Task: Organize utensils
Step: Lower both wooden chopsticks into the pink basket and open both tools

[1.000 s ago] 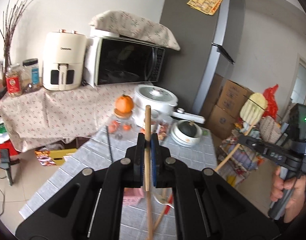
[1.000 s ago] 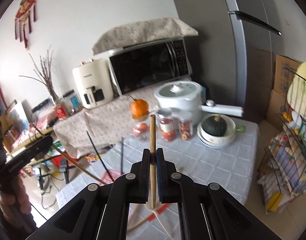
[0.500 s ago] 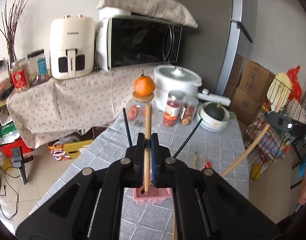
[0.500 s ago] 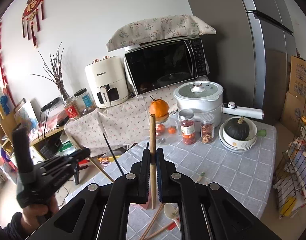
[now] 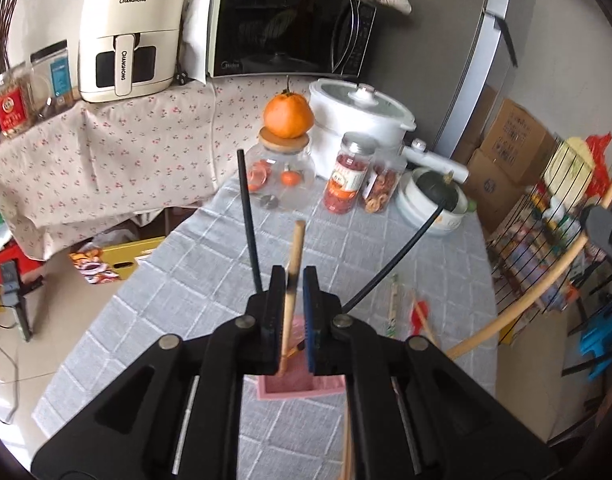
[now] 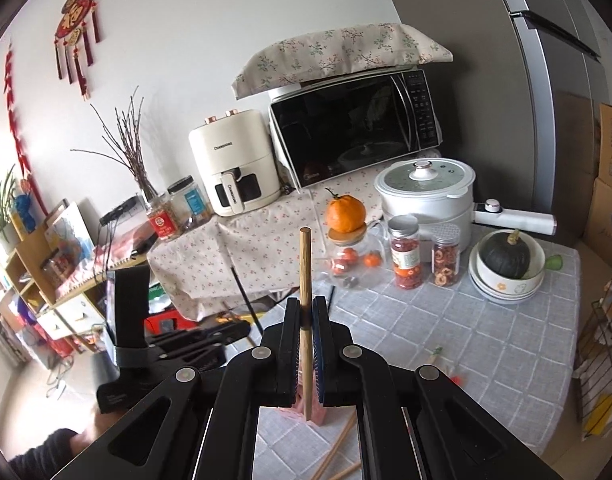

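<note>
My left gripper (image 5: 293, 280) hangs over a pink holder (image 5: 299, 388) on the grey checked table. A wooden utensil handle (image 5: 293, 256) stands between its jaws, which have a small gap on each side; its lower end reaches into the holder. Two black utensil handles (image 5: 247, 216) stick up from the holder. My right gripper (image 6: 306, 312) is shut on another wooden utensil handle (image 6: 305, 264), held upright above the pink holder (image 6: 306, 412). The right gripper's long curved wooden utensil (image 5: 546, 280) shows at the right of the left wrist view. The left gripper's body (image 6: 177, 340) shows at the left of the right wrist view.
Loose utensils (image 5: 394, 304) lie on the table (image 5: 185, 304) right of the holder. At the far end stand a glass jar topped by an orange (image 5: 287, 116), two spice jars (image 5: 346, 180), a white cooker (image 5: 362, 116) and stacked bowls with a green squash (image 5: 438, 196). A wire rack (image 5: 546, 240) stands at right.
Both grippers have come down toward the pink holder. The left gripper's jaws have parted slightly and its wooden handle now tilts, blurred, with its end in the holder.
</note>
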